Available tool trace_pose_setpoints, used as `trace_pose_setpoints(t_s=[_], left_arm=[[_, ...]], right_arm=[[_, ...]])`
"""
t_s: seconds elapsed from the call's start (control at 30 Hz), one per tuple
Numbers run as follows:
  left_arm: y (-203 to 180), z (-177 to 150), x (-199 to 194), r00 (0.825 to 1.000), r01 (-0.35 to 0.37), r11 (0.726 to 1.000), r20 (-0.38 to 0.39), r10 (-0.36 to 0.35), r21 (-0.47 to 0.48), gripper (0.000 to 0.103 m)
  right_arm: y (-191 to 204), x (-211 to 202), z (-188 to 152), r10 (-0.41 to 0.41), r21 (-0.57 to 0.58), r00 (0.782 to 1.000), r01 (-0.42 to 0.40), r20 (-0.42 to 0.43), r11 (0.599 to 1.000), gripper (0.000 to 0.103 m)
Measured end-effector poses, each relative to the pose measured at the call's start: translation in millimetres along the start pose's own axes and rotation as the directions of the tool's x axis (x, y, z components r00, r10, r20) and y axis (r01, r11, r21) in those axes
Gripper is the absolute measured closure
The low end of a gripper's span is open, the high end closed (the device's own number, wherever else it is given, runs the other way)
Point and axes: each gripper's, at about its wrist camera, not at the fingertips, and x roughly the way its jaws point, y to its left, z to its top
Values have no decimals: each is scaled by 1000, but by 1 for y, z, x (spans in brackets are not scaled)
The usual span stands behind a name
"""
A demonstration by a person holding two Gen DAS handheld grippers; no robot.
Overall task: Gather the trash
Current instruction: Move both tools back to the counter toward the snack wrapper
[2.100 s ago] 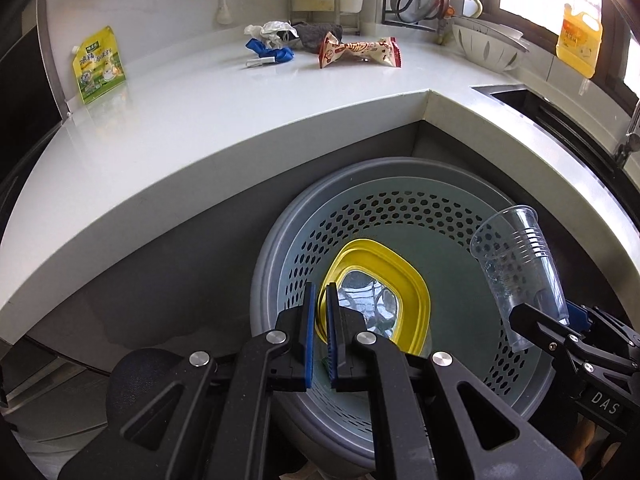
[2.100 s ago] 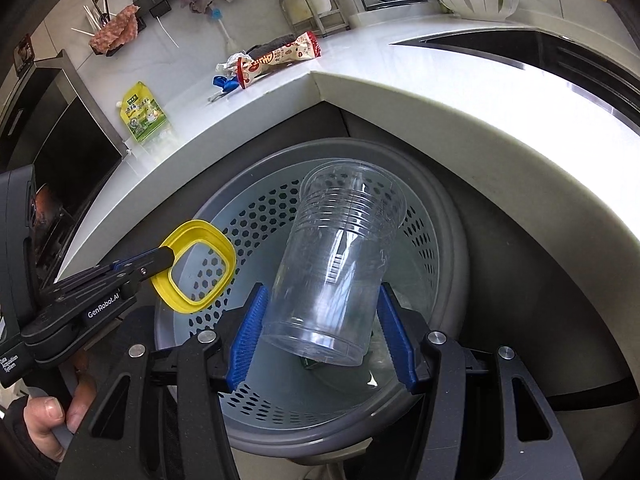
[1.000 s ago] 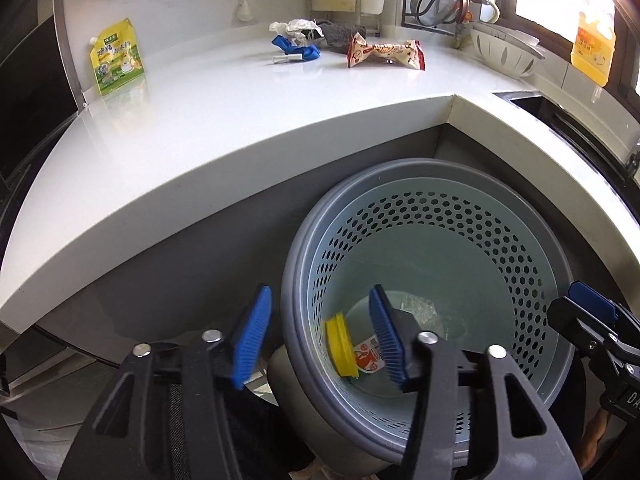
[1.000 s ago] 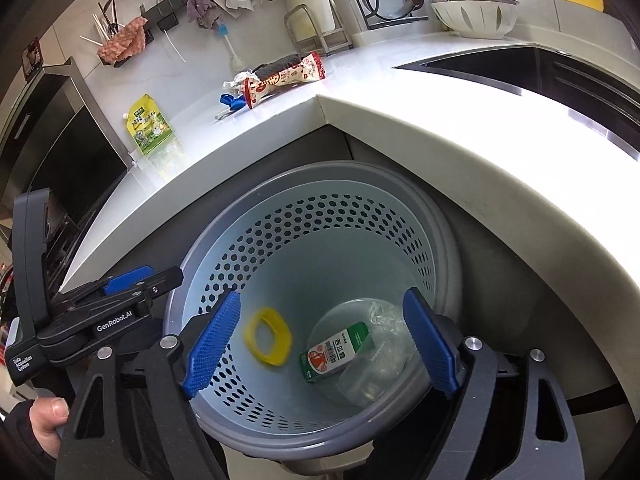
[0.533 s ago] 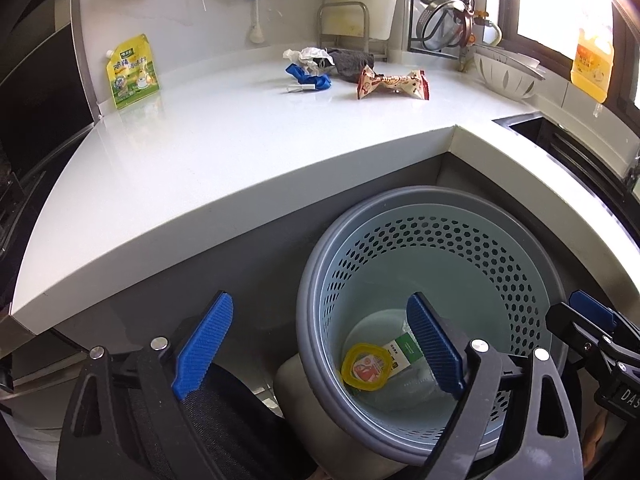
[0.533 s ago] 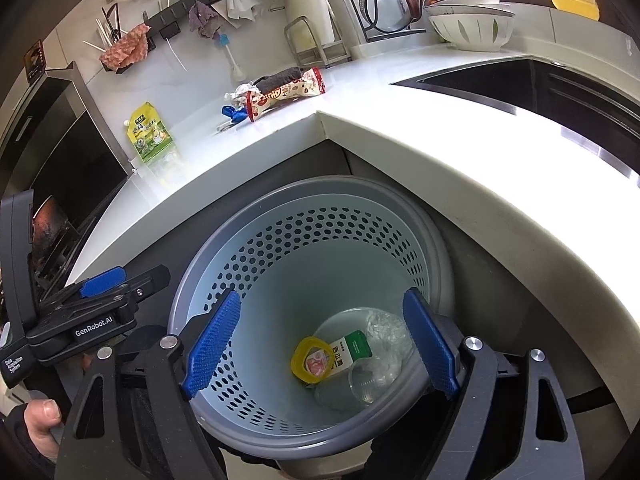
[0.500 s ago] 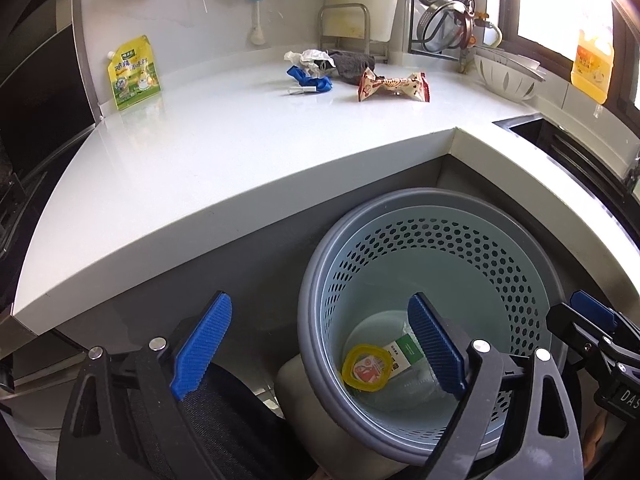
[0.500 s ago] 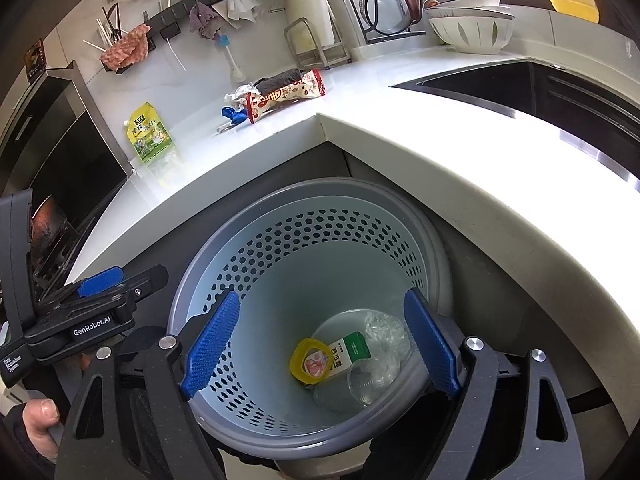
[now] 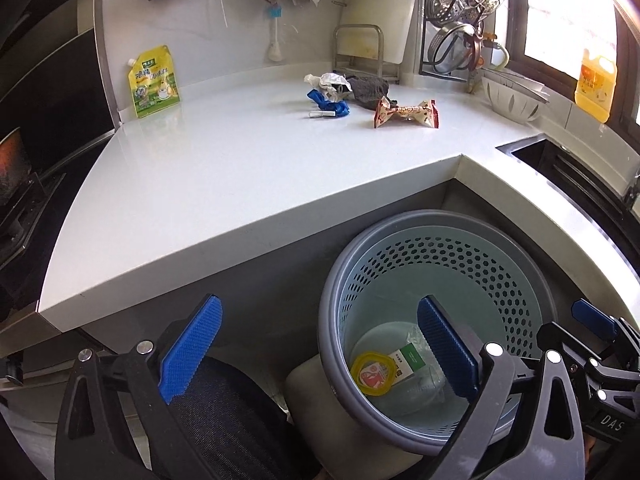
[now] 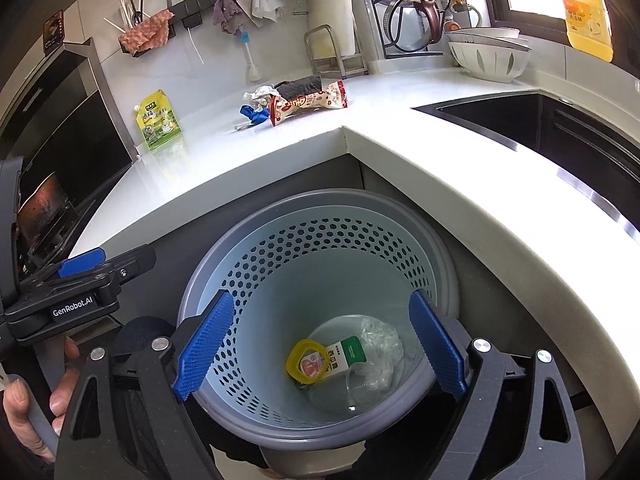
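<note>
Both grippers hung wide and empty over the bin, with more trash waiting on the counter.

The left gripper had just been opening its jaws, and nothing was between them. The right gripper had been opening a bit more too, and it held nothing. Down in the blue bin lay the yellow lid, the clear cup and a small green and white pack. On the white counter a red snack wrapper, a blue scrap and some crumpled paper lay close together, well apart from the bin. I think the next job was to fetch those. It would be best to lift clear of the bin rim first, then come down flat over one piece and pinch it in the middle, so the others do not slide away.
</note>
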Motion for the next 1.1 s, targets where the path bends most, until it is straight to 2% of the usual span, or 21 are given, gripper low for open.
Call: trace_pose_setpoints(t_s=[0.57,0.9,1.1], left_arm=[[13,15,-22,998,1,999,56,1,-38,6],[12,55,-17,993,-32,999,112,36,-29,6],[14,87,4,992,-30,998,118,35,-51,6]], right_arm=[[17,-25,22,-17,-32,995,20,99,999,15],[17,-13,71,20,-108,990,-5,137,994,15],[14,19,109,43,-155,994,-27,101,988,15]])
